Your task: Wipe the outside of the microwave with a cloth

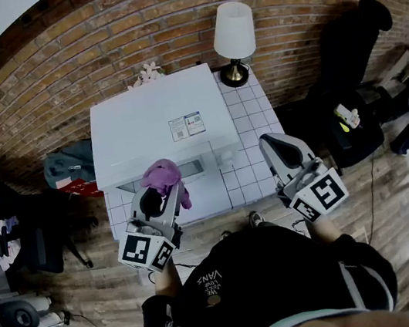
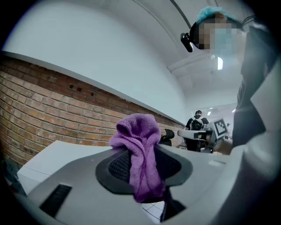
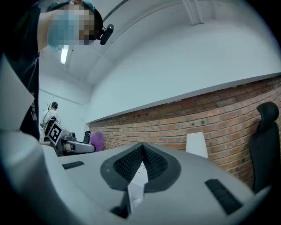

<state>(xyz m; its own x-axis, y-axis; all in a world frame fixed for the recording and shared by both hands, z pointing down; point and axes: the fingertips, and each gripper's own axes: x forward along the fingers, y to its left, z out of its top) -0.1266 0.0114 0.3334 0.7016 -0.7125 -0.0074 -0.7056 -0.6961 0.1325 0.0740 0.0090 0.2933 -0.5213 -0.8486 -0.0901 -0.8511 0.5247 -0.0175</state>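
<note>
Purple cloth [image 2: 139, 154] pinched between the jaws of the left gripper [image 1: 157, 197], most of it bunched beyond the tips. White microwave [image 1: 155, 128] lies just below and ahead of that gripper; contact not clear. Right gripper [image 3: 141, 158] clenched on nothing, off to the side over the tiled table [image 1: 250, 135].

Risks, as judged:
- narrow pinch; drag on the casing could pull the cloth free
- hard jaw tips may scrape the casing
- unbraced microwave may slide
- lamp [image 1: 232, 32] beyond the right gripper, close to the microwave's back corner, could be knocked
</note>
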